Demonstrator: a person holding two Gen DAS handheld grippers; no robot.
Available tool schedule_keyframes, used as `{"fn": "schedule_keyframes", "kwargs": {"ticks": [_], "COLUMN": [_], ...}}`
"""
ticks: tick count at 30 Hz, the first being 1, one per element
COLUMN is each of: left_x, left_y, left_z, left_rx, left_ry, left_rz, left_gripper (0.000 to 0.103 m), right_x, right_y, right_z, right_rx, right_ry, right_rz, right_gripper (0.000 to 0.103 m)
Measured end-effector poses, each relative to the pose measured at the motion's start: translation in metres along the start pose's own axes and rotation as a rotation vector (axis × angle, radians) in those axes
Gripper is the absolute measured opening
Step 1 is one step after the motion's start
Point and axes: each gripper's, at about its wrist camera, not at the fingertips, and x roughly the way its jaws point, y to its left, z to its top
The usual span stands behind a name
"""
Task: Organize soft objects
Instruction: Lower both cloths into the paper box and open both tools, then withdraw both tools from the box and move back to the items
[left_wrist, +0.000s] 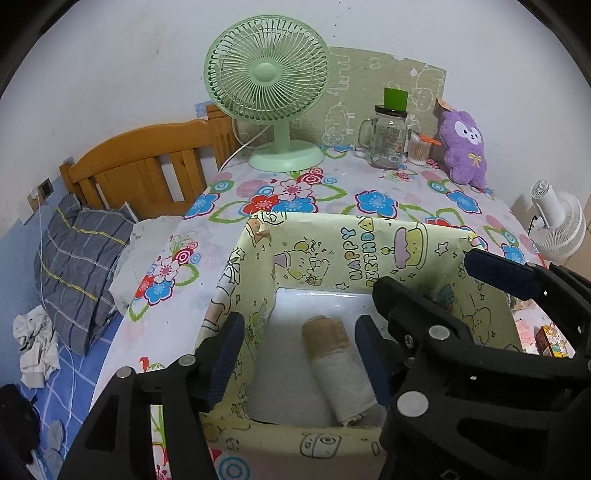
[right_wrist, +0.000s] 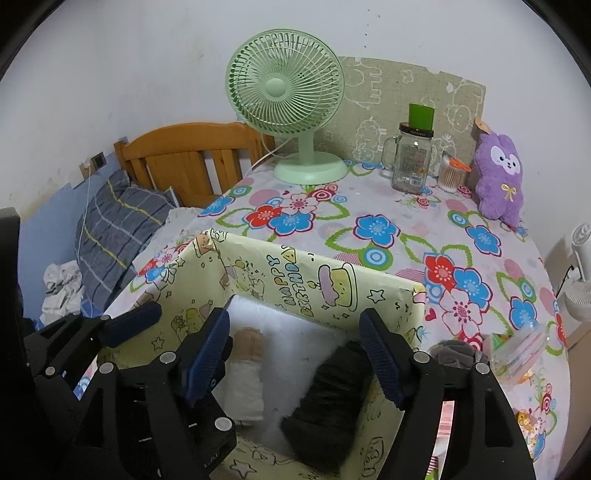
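Box (right_wrist: 384, 295) of birthday-print paper on the floral bench (right_wrist: 406, 229), both grippers poised over its open top.

Left gripper (left_wrist: 299, 354): fingers (left_wrist: 226, 354) spread apart, nothing pinched; a rolled white-and-tan cloth (left_wrist: 338, 373) lies loose on the box floor between them. Right gripper (right_wrist: 295, 358): fingers (right_wrist: 382, 360) likewise parted and empty, above a rolled dark cloth (right_wrist: 328, 398) lying beside the pale roll. Behind the box stand a green fan (right_wrist: 286, 96), a glass jar (right_wrist: 412, 162) and a purple plush (right_wrist: 498, 177).
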Motion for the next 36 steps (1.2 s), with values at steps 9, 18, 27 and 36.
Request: {"fn": "schedule_keyframes", "kwargs": {"ticks": [9,18,27,36], "left_x": [-0.016,-0.034,-0.054,-0.070], "left_y": [-0.008,-0.021,-0.040,-0.060], "left_z": [-0.002,0.000,-0.001,-0.003], "left_rx": [-0.020,-0.001,0.028,0.052], "left_ry": [-0.045,-0.085,-0.133,-0.162], "left_rz": [-0.016,-0.018,-0.013,-0.038], "left_gripper": [0.079,0.088,0.098,0.101], "right_x": [-0.017,-0.042,-0.066,-0.090], "right_y": [-0.006,-0.017,-0.031,-0.046], "right_z": [-0.003,-0.005,-0.011,-0.018], "right_rx": [0.006,0.013,0.037,0.049], "right_ry": [-0.034,-0.088,-0.127,-0.164], "right_rz": [0.010,-0.019,-0.036,-0.042], "right_gripper": [0.089,0.094,0.099,0.102]}}
